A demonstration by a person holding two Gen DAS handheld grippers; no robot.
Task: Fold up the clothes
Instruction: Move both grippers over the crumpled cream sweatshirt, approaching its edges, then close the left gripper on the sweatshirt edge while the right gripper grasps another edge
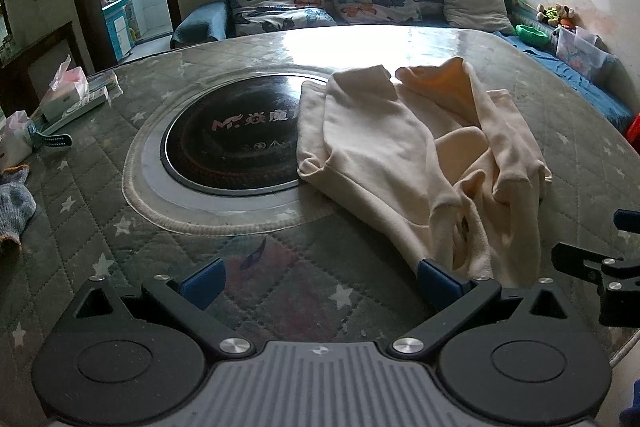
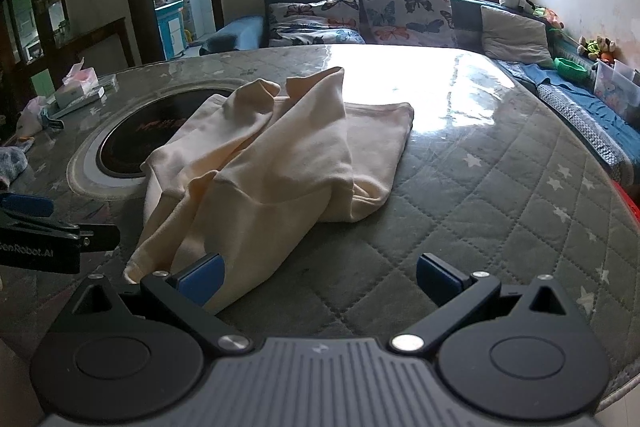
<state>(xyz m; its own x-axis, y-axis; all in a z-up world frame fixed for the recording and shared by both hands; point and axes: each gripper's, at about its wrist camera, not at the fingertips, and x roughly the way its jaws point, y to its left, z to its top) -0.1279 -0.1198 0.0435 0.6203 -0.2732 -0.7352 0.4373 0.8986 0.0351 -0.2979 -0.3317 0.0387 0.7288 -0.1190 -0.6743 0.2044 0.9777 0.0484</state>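
One cream, soft cotton sweatshirt [image 1: 416, 163] lies crumpled on the round bench with the grey quilted star-print cover [image 2: 500, 195], its far part overlapping the rim of the one black round glass hob [image 1: 236, 143] set in the bench centre. We count two sleeves folded across the body.

Our left claw [image 1: 320, 281] is spread wide and holds nothing; its right blue pad sits just beside the sweatshirt's near hem, contact unclear. Our right claw [image 2: 320, 279] is equally wide and empty; its left blue pad overlaps the near edge of the cloth in the right wrist view.

Open room: bare quilted cover to the right of the garment out to the bench edge, and in front of the hob. At the left edge: one tissue pack [image 1: 66, 87] and one grey-blue knitted glove [image 1: 14, 207]. Behind the bench, three cushions on the sofa [image 2: 464, 15].
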